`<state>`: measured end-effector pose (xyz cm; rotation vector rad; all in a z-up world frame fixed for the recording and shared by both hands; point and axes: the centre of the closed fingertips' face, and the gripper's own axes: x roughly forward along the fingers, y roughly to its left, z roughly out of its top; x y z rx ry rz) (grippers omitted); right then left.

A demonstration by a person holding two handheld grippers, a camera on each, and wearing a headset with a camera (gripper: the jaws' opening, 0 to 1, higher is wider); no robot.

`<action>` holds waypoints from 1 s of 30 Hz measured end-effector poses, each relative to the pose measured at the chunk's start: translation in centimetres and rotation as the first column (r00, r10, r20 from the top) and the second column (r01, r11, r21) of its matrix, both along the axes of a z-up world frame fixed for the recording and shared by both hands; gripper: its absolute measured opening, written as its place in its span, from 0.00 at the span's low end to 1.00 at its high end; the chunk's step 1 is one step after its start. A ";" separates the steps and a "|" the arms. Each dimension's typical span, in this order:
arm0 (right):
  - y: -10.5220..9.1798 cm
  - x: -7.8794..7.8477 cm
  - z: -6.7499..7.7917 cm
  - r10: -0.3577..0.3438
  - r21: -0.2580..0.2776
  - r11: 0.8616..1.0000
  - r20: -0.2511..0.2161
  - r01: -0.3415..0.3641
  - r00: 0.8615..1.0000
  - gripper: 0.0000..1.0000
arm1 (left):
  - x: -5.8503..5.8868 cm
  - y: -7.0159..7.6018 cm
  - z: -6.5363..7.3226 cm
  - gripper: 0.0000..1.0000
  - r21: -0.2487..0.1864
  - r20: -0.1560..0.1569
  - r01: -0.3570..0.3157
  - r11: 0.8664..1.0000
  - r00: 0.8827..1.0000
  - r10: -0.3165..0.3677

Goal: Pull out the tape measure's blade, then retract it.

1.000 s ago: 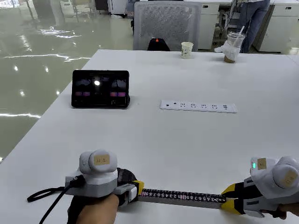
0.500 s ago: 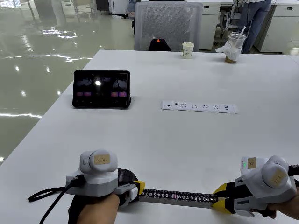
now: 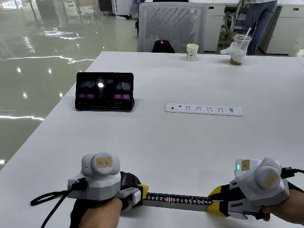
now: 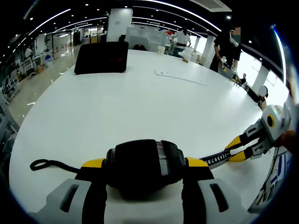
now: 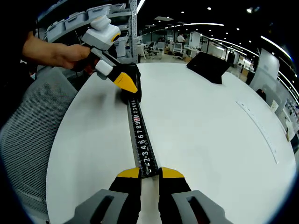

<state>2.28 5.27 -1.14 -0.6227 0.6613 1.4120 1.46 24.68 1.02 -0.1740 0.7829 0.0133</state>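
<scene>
The black tape measure case [image 4: 144, 161] sits clamped between the yellow-tipped jaws of my left gripper [image 4: 145, 163] near the table's front edge; in the head view that left gripper [image 3: 137, 192] shows with the case [image 3: 128, 183] partly hidden behind it. A dark numbered blade [image 3: 176, 200] runs rightward from the case along the table. My right gripper [image 3: 212, 201] is shut on the blade's end. In the right gripper view, the blade [image 5: 140, 139] stretches away from the right gripper [image 5: 150, 173] toward the case [image 5: 129, 93] and left gripper [image 5: 125, 84].
A dark tablet [image 3: 104, 91] stands at mid-left, a white power strip [image 3: 204, 109] lies at centre-right. A paper cup [image 3: 192, 52] and a plastic cup [image 3: 237, 47] sit at the far edge, a grey chair [image 3: 171, 26] behind. A black strap [image 3: 45, 197] trails left.
My right gripper has moved left toward the case with the blade end in it, so the exposed blade is shorter. The left gripper and case stay put.
</scene>
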 end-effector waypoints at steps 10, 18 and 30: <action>1.4 -0.1 -0.1 0.010 0.004 1.000 -0.001 -0.010 1.000 0.10 | 0.0 0.0 0.0 0.60 -0.004 -0.002 0.001 1.000 1.000 -0.001; 2.6 -0.3 -0.1 0.016 0.012 1.000 -0.005 -0.016 1.000 0.10 | -0.1 -0.1 0.1 0.60 -0.007 -0.002 0.001 1.000 1.000 -0.001; 4.8 -0.6 -0.2 0.024 0.028 0.999 -0.008 -0.024 1.000 0.10 | -0.1 0.0 0.0 0.60 -0.012 -0.002 0.002 1.000 1.000 -0.002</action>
